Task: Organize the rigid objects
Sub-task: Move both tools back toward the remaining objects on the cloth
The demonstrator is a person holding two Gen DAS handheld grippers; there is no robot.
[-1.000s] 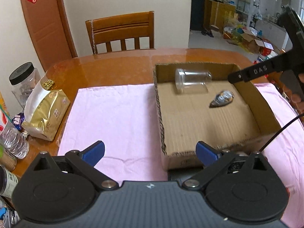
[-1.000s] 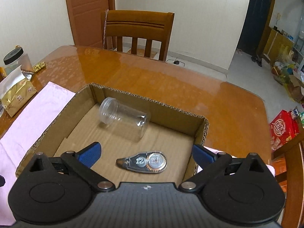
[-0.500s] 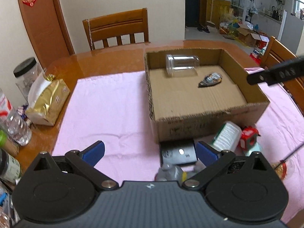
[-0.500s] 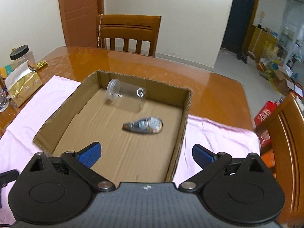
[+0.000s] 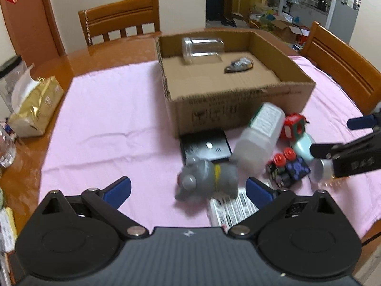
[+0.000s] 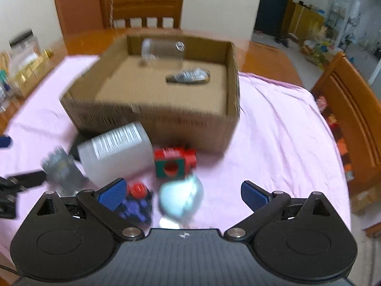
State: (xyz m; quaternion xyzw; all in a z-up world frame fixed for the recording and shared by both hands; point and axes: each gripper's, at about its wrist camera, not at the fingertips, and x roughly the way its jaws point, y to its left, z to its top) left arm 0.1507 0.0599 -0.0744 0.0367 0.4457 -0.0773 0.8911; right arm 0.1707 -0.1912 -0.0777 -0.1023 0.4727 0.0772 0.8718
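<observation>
Far left on the bench (image 5: 78, 54), a gold bag (image 5: 35, 107) and some jars sit off the pink cloth (image 5: 107, 124), apparently out of the way of the sorting.

The left gripper (image 5: 188, 190) hangs low over the near side of the cloth with its jaws spread wide and nothing between them. A grey toy (image 5: 204, 181) lies on its side just ahead of it, partly over a printed card (image 5: 233, 209) and touching a flat black device (image 5: 204, 145). It looks like the nearest candidate for that hand.

Behind these stands the cardboard box (image 5: 238, 104), evidently the place the loose things belong. A clear jar (image 5: 202, 47) lies on its side against the back wall, and a correction tape (image 5: 239, 64) rests near it towards the right, so two items are in and the box floor has plenty of room.

The rest are heaped against the box's front wall: a white bottle (image 6: 116, 150) tipped over, a red and green block (image 6: 173, 162) just beside it, a dark toy with red knobs (image 6: 138, 202), and a pale blue rounded thing (image 6: 181, 197) too blurred to name.

The right gripper (image 6: 183, 190) is poised directly over that pale blue thing, jaws wide open and empty, seemingly lined up to take it. The view is smeared, so how close the pads are to it cannot be told.
</observation>
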